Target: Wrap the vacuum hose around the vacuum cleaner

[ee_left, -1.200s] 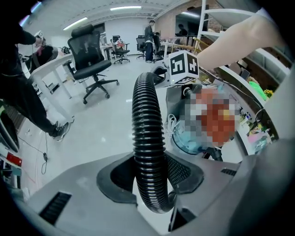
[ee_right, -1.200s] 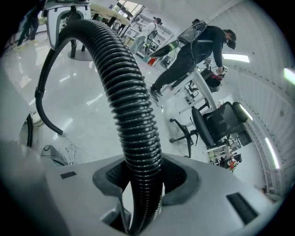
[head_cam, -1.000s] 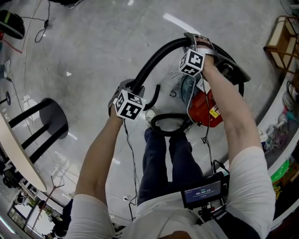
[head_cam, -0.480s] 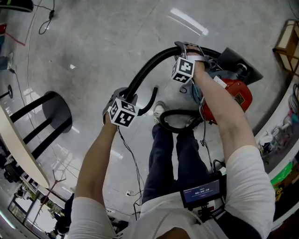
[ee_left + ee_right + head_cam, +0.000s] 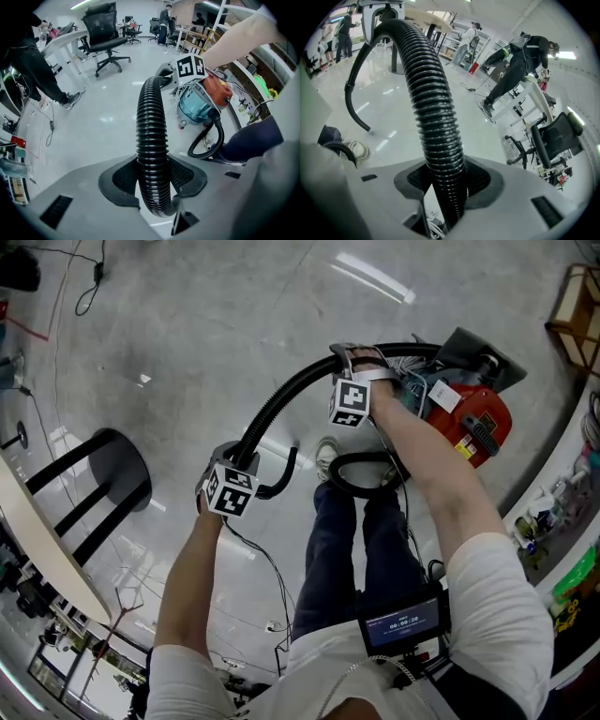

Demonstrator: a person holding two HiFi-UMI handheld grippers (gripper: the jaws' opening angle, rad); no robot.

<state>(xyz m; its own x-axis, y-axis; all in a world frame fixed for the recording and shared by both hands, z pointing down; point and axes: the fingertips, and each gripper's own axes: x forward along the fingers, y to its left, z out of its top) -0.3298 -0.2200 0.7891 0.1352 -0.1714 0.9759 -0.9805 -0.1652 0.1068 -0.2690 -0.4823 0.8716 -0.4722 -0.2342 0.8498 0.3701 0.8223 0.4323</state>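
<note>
My left claw (image 5: 152,180) and right claw (image 5: 440,185) each pinch the vacuum hose (image 5: 151,126). My left gripper view, unlike the right, shows the vacuum cleaner (image 5: 206,98) at one o'clock.

probably an office: desks (image 5: 63,41), swivel chairs (image 5: 104,27)

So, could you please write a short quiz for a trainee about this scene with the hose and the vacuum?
1. What does the left claw hold? A) the hose B) a broom C) nothing
2. True or false: the right claw is open and empty.
3. Fill in: in the head view, the vacuum lies nearer the ___ claw.
Key: 1 A; 2 false, it is shut on the hose; 3 right.
</note>
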